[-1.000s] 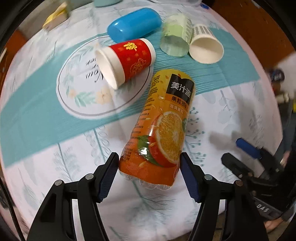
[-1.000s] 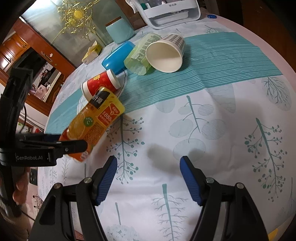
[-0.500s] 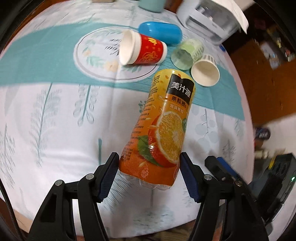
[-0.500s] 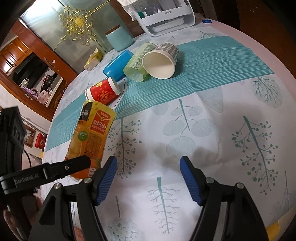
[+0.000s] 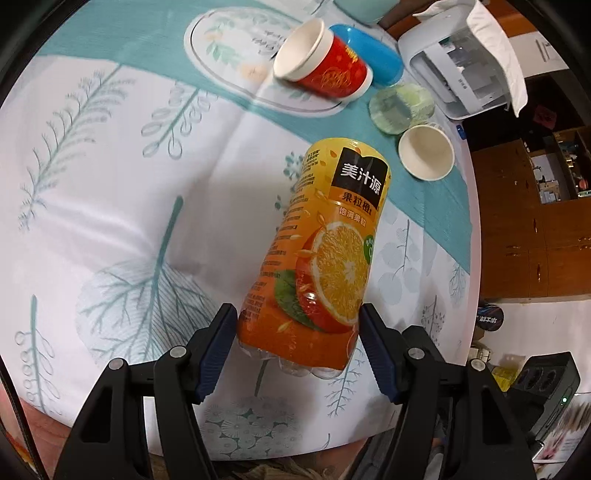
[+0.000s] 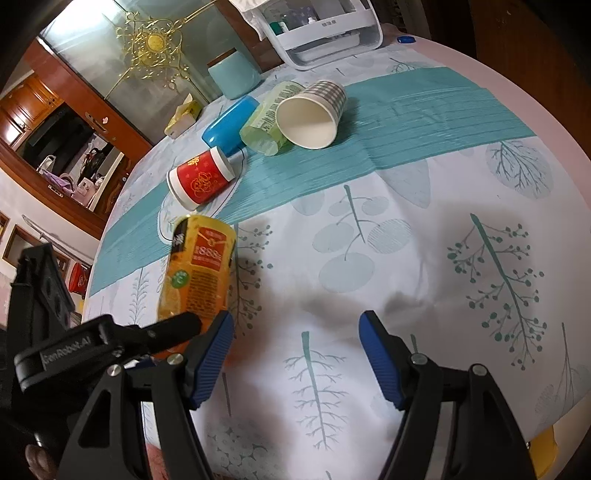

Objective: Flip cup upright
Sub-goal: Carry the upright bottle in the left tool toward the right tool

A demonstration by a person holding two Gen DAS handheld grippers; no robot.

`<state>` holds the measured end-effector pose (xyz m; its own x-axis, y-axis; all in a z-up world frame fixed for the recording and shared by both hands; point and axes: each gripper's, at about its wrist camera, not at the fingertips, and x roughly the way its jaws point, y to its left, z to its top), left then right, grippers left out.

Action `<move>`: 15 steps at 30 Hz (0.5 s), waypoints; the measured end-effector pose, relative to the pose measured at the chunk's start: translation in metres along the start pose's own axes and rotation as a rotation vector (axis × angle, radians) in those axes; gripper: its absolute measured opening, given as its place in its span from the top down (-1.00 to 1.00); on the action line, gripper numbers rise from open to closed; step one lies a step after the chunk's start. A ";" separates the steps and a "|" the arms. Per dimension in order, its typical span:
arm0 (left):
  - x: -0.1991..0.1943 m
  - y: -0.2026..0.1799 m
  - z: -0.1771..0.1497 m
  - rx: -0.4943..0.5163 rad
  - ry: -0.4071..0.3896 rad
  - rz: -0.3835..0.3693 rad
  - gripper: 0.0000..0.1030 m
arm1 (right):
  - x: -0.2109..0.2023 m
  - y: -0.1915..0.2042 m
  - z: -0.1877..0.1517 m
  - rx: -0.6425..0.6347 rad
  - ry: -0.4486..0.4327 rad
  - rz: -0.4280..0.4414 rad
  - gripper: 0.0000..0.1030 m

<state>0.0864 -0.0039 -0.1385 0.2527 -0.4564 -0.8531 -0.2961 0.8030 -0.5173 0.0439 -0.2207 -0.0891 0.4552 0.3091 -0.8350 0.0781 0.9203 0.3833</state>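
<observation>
My left gripper (image 5: 297,343) is shut on the base of an orange juice cup (image 5: 325,258) made from a cut bottle, holding it above the tablecloth with its open end away from me. It also shows in the right wrist view (image 6: 197,269), with the left gripper's finger (image 6: 162,332) across it. My right gripper (image 6: 295,350) is open and empty over the white cloth. A red paper cup (image 5: 321,66) (image 6: 201,179), a green cup (image 5: 400,107) (image 6: 266,123) and a checked white paper cup (image 5: 426,151) (image 6: 314,114) lie on their sides.
A blue case (image 5: 373,51) (image 6: 229,123) lies behind the red cup. A white appliance (image 5: 465,66) (image 6: 321,29), a teal canister (image 6: 234,75) and a tissue box (image 6: 183,118) stand at the table's far edge. The round table's edge (image 6: 554,125) curves along the right.
My left gripper has swung and lifted the orange cup toward upright, closer to the table's near edge. The right gripper has stayed open and nearly still.
</observation>
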 end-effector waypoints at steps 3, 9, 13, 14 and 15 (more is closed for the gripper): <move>0.004 0.000 0.000 -0.015 0.002 -0.001 -0.29 | 0.000 0.000 -0.001 0.000 0.000 0.000 -0.37; 0.005 0.003 0.000 -0.033 0.014 0.017 -0.56 | 0.000 0.001 -0.002 -0.003 0.004 0.004 -0.37; 0.003 0.006 -0.003 -0.026 0.031 0.015 -0.56 | 0.000 0.001 -0.002 -0.003 0.006 0.006 -0.37; 0.002 0.006 -0.003 -0.020 0.031 0.017 -0.56 | 0.000 0.001 -0.002 -0.004 0.006 0.006 -0.37; 0.000 0.006 -0.004 -0.013 0.029 0.020 -0.56 | 0.000 0.002 -0.003 -0.005 0.006 0.006 -0.37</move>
<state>0.0811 -0.0008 -0.1418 0.2194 -0.4515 -0.8649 -0.3130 0.8070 -0.5007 0.0415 -0.2186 -0.0895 0.4507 0.3158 -0.8350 0.0706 0.9198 0.3860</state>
